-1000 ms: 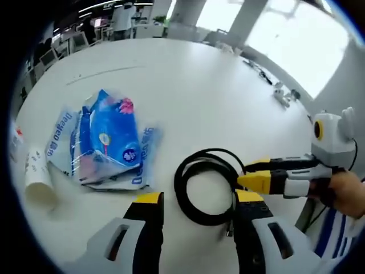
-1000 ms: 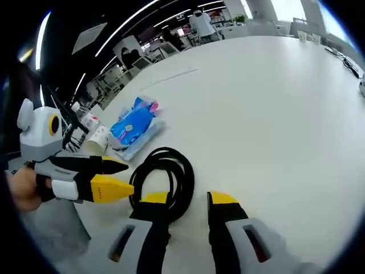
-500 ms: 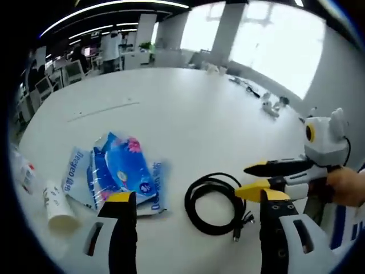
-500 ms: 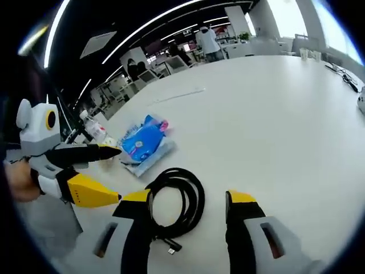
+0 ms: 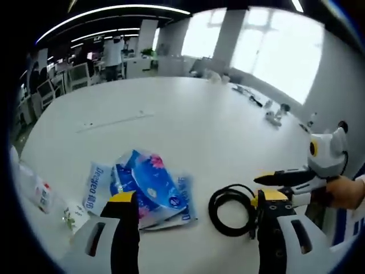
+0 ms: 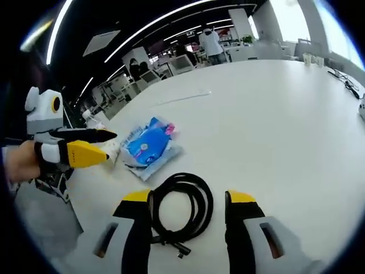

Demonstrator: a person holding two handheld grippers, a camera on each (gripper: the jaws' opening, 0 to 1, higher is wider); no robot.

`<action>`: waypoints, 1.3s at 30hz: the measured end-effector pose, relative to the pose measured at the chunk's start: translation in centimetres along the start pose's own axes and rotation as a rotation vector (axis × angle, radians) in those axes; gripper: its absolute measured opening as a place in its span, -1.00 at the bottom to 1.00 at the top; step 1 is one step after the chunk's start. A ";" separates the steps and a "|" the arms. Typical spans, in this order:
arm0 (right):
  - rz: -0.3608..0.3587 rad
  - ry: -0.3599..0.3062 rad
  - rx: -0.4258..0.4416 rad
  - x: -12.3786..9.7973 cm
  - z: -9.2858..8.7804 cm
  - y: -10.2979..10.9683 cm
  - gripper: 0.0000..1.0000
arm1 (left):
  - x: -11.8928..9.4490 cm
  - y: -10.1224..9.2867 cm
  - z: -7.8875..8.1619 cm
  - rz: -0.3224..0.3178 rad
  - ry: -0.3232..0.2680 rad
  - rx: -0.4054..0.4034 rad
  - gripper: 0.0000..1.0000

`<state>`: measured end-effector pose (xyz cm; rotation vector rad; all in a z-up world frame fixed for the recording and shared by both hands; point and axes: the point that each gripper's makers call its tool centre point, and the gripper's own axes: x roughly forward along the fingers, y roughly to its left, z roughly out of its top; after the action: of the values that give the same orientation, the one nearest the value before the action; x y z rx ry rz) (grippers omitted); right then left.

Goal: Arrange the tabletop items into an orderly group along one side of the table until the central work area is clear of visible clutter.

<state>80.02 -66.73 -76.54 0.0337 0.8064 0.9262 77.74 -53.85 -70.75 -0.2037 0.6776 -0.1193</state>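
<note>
Left tongs [image 5: 191, 201] stand wide apart, holding nothing. Right tongs [image 6: 188, 200] likewise spread, empty, above the coiled black cable [image 6: 181, 206], which lies on the white counter [image 6: 274, 114] near its near edge. Blue tissue packs [image 6: 147, 146] lie stacked just beside the cable. A paper cup [image 6: 112, 149] and a bottle [image 5: 35, 190] sit beyond the packs.
</note>
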 end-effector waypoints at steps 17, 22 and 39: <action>0.022 -0.018 -0.038 0.7 0.8 2.6 -0.08 | 0.2 5.0 1.0 0.011 0.001 -0.030 0.56; 0.034 -0.019 -0.045 1.3 1.0 3.4 -0.08 | -0.1 5.5 1.1 0.012 0.001 -0.027 0.55; 0.115 -0.007 -0.145 4.3 2.4 6.8 -0.11 | -1.1 7.5 1.5 0.039 -0.005 -0.065 0.54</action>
<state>78.28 -58.67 -75.03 -0.0435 0.7353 1.0913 78.20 -46.17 -70.65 -0.2528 0.6806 -0.0600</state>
